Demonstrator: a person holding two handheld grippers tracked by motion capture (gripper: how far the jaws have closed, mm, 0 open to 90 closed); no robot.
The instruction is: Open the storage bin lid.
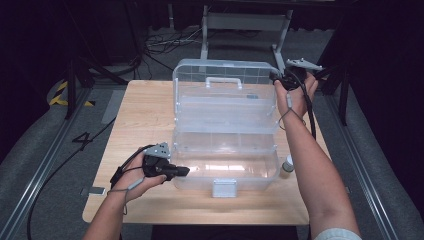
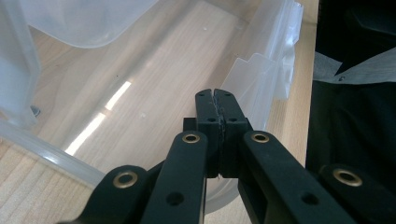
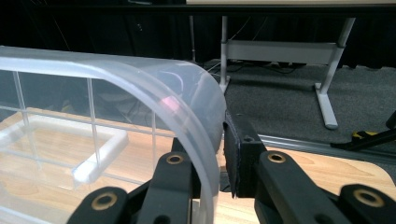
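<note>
On wooden table (image 1: pixel 145 115), clear plastic box (image 1: pixel 225 167) stands open; right gripper (image 1: pixel 278 77) jaws pinch upright lid (image 1: pixel 225 107) corner; left gripper (image 1: pixel 184 171) jaws pressed together, empty, at box's left end.

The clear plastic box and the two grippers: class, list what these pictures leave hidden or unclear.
- Left gripper: its view shows the jaws together at the box wall; whether wall lies between the pads is hidden.
- Small bottle, high view: the box covers part of it; label too small.
- Right gripper, its view: the lid rim hides one pad.
</note>
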